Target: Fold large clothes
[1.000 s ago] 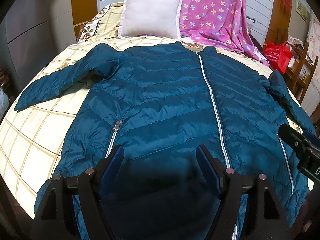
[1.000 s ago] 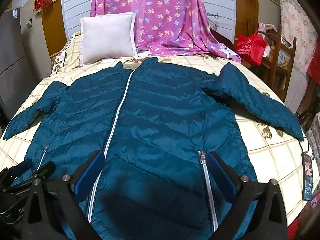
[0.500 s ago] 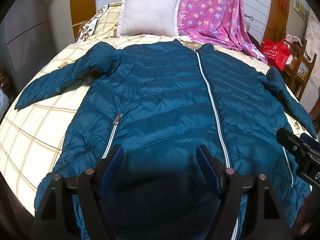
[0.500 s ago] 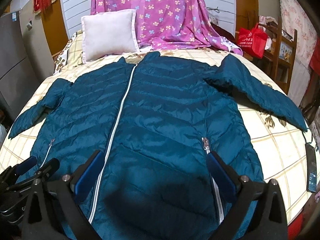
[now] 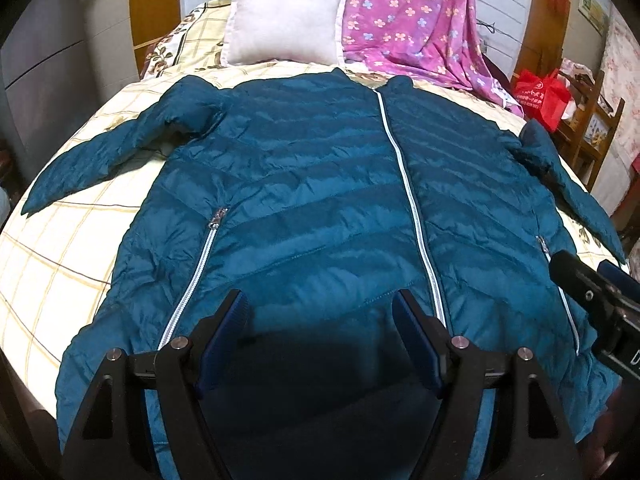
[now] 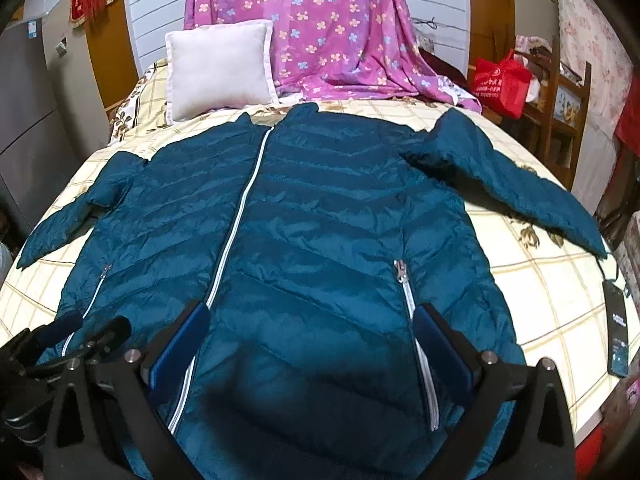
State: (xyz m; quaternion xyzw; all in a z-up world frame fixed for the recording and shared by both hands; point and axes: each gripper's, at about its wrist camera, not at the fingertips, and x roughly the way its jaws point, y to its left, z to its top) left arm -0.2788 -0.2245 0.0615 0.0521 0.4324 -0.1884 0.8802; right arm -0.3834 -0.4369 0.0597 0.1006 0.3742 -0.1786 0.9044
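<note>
On the bed [image 5: 60, 264], spread flat with its front up, lies the teal puffer jacket [image 5: 320, 208], zipped closed, collar toward the white cushion [image 5: 282, 24] and both sleeves angled outward over the checked sheet. I have both tools tilted downward over the jacket's hem end. My left tongs [image 5: 320, 320] hang above the lower front panel, just left of the white centre zipper [image 5: 412, 200], jaws standing apart with nothing between the blue pads but the fabric below; I see no contact with it. My right tongs [image 6: 312, 332] hover likewise over the other lower panel, between the centre zipper and the pocket zipper [image 6: 408, 300], jaws wide and empty. Each tool shows at the edge of the other's view, side by side and close together. A pink flowered blanket [image 6: 320, 20] drapes behind the cushion, a red bag [image 6: 500, 80] sits by the wooden chair, and a dark phone [image 6: 616, 332] lies on the sheet's right edge.
</note>
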